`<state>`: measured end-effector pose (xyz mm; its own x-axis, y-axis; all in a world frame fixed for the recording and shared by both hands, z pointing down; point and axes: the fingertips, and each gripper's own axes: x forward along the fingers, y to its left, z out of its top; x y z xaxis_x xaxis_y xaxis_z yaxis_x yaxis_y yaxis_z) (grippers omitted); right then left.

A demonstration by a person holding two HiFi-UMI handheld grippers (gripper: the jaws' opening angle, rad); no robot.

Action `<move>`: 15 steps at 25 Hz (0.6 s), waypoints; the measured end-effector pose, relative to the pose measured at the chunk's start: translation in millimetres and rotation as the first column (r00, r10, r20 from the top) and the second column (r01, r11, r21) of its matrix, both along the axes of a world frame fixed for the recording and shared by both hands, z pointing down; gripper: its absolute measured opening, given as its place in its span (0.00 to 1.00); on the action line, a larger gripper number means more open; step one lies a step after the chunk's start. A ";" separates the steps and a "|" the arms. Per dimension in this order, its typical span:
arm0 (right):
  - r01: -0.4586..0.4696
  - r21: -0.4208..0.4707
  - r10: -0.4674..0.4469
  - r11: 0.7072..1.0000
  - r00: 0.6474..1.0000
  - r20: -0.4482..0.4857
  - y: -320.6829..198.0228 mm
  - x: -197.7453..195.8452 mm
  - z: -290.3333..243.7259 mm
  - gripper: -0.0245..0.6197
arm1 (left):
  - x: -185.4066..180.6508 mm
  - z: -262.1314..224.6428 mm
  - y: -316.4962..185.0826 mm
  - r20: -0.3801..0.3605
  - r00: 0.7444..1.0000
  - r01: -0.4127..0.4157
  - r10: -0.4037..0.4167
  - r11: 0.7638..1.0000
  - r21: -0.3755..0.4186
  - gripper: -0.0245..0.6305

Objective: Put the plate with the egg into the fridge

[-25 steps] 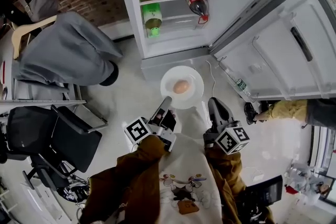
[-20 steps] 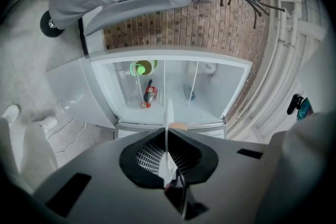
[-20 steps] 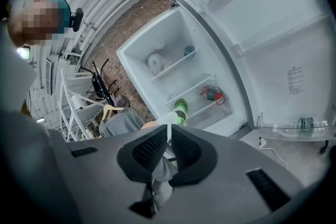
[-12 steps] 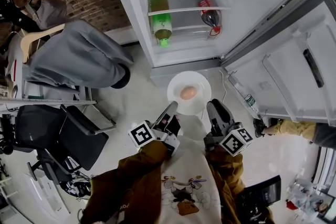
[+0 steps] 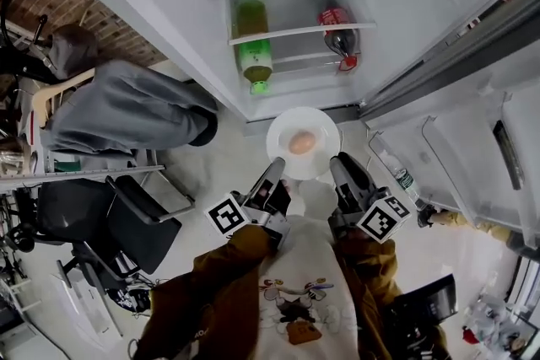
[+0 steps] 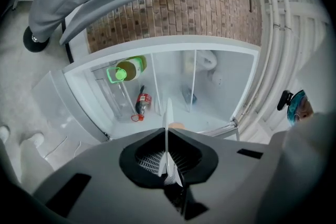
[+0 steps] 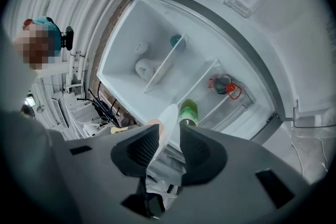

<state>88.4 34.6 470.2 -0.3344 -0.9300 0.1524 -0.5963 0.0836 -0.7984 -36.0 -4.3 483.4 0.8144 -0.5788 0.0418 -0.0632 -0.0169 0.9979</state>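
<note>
Round glossy white plate (image 5: 326, 153); smooth oval tan egg (image 5: 300, 142) centred.

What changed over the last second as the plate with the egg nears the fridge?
The plate with the egg has been carried closer to the open fridge. The right tongs have just been opening, and the plate's rim stands between them, unpressed. Unchanged: the left tongs stay clamped on the rim, and the egg sits on the plate.
</note>
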 end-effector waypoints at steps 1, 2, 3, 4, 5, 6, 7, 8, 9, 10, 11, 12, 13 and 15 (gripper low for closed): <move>0.011 -0.002 -0.011 1.000 1.000 0.005 -5.3 1.3 0.7 0.20 | 2.6 -1.0 -4.4 -0.002 1.000 0.006 -0.006 1.000 0.003 0.07; 0.021 -0.004 -0.021 1.000 1.000 0.009 -10.5 2.6 1.5 0.20 | 5.2 -2.0 -8.9 -0.002 1.000 0.011 -0.011 1.000 0.007 0.07; 0.029 -0.003 -0.029 1.000 0.999 0.014 -15.8 4.4 2.0 0.20 | 8.1 -2.8 -13.8 0.000 1.000 0.014 -0.014 1.000 0.011 0.07; 0.033 0.001 -0.033 0.999 0.999 0.019 -21.4 7.0 2.2 0.20 | 10.9 -3.5 -18.9 0.004 1.000 0.017 -0.017 1.000 0.016 0.07; 0.032 0.009 -0.032 0.999 0.999 0.024 -27.0 10.3 2.0 0.20 | 13.6 -3.9 -24.1 0.010 1.000 0.020 -0.020 1.000 0.019 0.07; 0.029 0.017 -0.029 0.999 0.999 0.030 -32.4 13.7 1.5 0.20 | 15.8 -4.1 -29.0 0.018 1.000 0.022 -0.023 0.999 0.022 0.07; 0.029 0.023 -0.030 0.999 0.999 0.036 -37.2 16.6 0.9 0.20 | 17.7 -4.1 -33.3 0.026 0.999 0.025 -0.025 0.999 0.025 0.07; 0.034 0.027 -0.035 0.999 0.999 0.040 -41.5 18.6 0.2 0.20 | 19.4 -4.2 -37.1 0.032 0.999 0.027 -0.028 0.999 0.027 0.07; 0.043 0.028 -0.045 0.999 0.998 0.043 -45.3 19.9 -0.4 0.20 | 21.1 -4.5 -40.7 0.035 0.999 0.030 -0.031 0.999 0.030 0.07; 0.053 0.027 -0.055 0.998 0.998 0.044 -48.8 20.9 -0.7 0.20 | 22.7 -5.3 -44.3 0.035 0.999 0.036 -0.037 0.999 0.032 0.07; 0.062 0.025 -0.063 0.998 0.997 0.044 -52.1 21.8 -0.6 0.20 | 24.2 -6.3 -47.9 0.034 0.998 0.044 -0.046 0.998 0.035 0.07; 0.069 0.021 -0.070 0.997 0.997 0.045 -55.2 22.8 -0.1 0.20 | 25.4 -7.5 -51.4 0.033 0.998 0.054 -0.056 0.998 0.038 0.07; 0.076 0.016 -0.077 0.997 0.996 0.045 -57.9 23.7 0.5 0.20 | 26.6 -8.7 -54.7 0.030 0.997 0.066 -0.067 0.997 0.041 0.07; 0.098 0.008 -0.099 0.995 0.994 0.046 -63.3 24.9 1.3 0.20 | 29.5 -10.5 -61.5 0.027 0.996 0.089 -0.090 0.995 0.050 0.07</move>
